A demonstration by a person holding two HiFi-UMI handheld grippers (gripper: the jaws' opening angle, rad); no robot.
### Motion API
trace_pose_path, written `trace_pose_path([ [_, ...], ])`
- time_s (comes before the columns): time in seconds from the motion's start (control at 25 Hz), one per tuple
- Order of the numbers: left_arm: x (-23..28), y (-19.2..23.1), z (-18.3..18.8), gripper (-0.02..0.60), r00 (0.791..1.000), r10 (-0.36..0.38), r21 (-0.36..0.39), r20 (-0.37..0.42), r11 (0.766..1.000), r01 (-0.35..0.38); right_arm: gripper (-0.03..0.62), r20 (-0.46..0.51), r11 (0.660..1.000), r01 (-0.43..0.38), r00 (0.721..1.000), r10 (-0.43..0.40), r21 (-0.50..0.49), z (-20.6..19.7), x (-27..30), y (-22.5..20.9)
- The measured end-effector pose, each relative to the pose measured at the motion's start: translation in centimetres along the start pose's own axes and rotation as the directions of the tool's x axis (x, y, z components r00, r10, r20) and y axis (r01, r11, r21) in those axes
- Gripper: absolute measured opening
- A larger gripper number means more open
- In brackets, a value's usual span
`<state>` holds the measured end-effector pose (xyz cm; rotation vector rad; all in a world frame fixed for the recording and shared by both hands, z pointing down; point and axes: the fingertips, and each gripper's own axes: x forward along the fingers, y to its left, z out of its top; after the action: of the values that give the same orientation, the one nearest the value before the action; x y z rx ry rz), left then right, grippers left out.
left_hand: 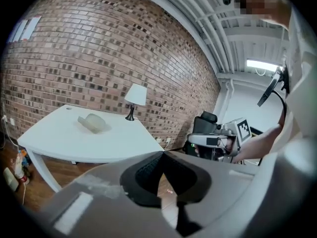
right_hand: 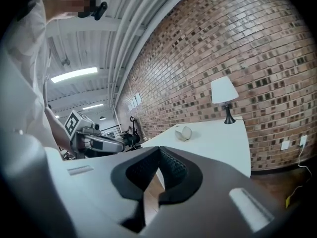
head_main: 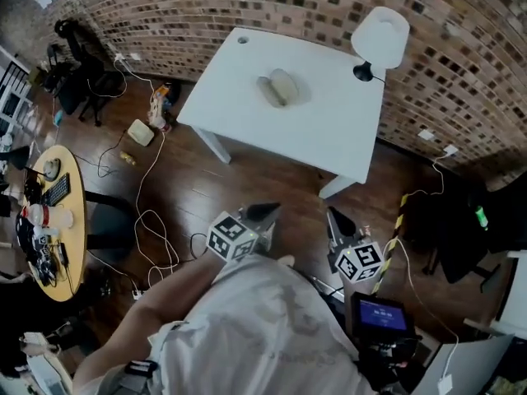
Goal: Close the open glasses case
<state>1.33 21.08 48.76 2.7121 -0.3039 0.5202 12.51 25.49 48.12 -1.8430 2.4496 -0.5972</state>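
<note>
A pale beige glasses case (head_main: 278, 88) lies open on the white table (head_main: 329, 130), its lid swung up; it also shows small in the left gripper view (left_hand: 92, 123) and the right gripper view (right_hand: 183, 133). Both grippers hang over the wooden floor, well short of the table. My left gripper (head_main: 266, 211) is shut with nothing in it, its tips meeting (left_hand: 162, 153). My right gripper (head_main: 333, 216) is shut and empty too, its tips together (right_hand: 158, 148).
A white lamp (head_main: 380, 38) on a black base stands at the table's far right corner by the brick wall. Cables (head_main: 148, 220) trail over the floor at left. A round yellow table (head_main: 72, 220) with clutter sits far left, a dark chair (head_main: 461, 229) at right.
</note>
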Motion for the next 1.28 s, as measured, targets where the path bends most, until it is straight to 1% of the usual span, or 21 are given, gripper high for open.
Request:
trace_pose_path([
  [0.2, 2.9, 3.3, 1.7, 0.005, 0.999, -0.041, 0.001, 0.016, 0.999, 0.041, 0.008, -0.009, 0.998, 0.059, 0.998, -0.059, -0.008, 1.4, 2.0, -2.4],
  [0.36, 4.6, 6.5, 5.1, 0.005, 0.996, -0.086, 0.026, 0.039, 0.996, 0.085, 0.008, 0.0, 0.993, 0.114, 0.993, -0.114, -0.023, 3.9, 4.3, -4.9],
  [0.52, 4.4, 10.6, 8.1, 0.005, 0.993, -0.102, 0.046, 0.064, 0.994, 0.099, 0.008, 0.003, 0.986, 0.163, 0.987, -0.163, -0.042, 6.4, 7.8, -6.1],
  [0.68, 4.0, 13.9, 8.6, 0.005, 0.991, -0.119, 0.058, 0.067, 0.992, 0.115, 0.008, -0.001, 0.977, 0.204, 0.979, -0.205, -0.062, 7.8, 10.7, -6.5],
  [0.8, 3.5, 15.7, 8.9, 0.005, 0.991, -0.099, 0.046, 0.088, 0.994, 0.095, 0.008, 0.008, 0.979, 0.184, 0.983, -0.184, -0.088, 9.1, 12.8, -6.6],
  [0.96, 3.6, 17.0, 8.7, 0.005, 0.992, -0.078, 0.016, 0.095, 0.997, 0.077, 0.008, 0.008, 0.981, 0.16, 0.987, -0.16, -0.11, 10.2, 14.0, -6.6],
  [1.08, 4.4, 17.3, 9.1, 0.005, 0.992, -0.078, 0.006, 0.102, 0.997, 0.078, 0.008, -0.006, 0.981, 0.149, 0.989, -0.151, -0.121, 10.7, 14.7, -7.1],
  [1.2, 5.2, 17.5, 9.4, 0.005, 0.992, -0.08, 0.007, 0.097, 0.997, 0.08, 0.008, -0.015, 0.984, 0.137, 0.99, -0.139, -0.115, 10.7, 15.5, -8.0],
  [1.28, 5.8, 18.0, 9.4, 0.005, 0.994, -0.067, 0.0, 0.088, 0.998, 0.067, 0.008, -0.017, 0.987, 0.124, 0.992, -0.126, -0.104, 10.8, 16.1, -8.8],
])
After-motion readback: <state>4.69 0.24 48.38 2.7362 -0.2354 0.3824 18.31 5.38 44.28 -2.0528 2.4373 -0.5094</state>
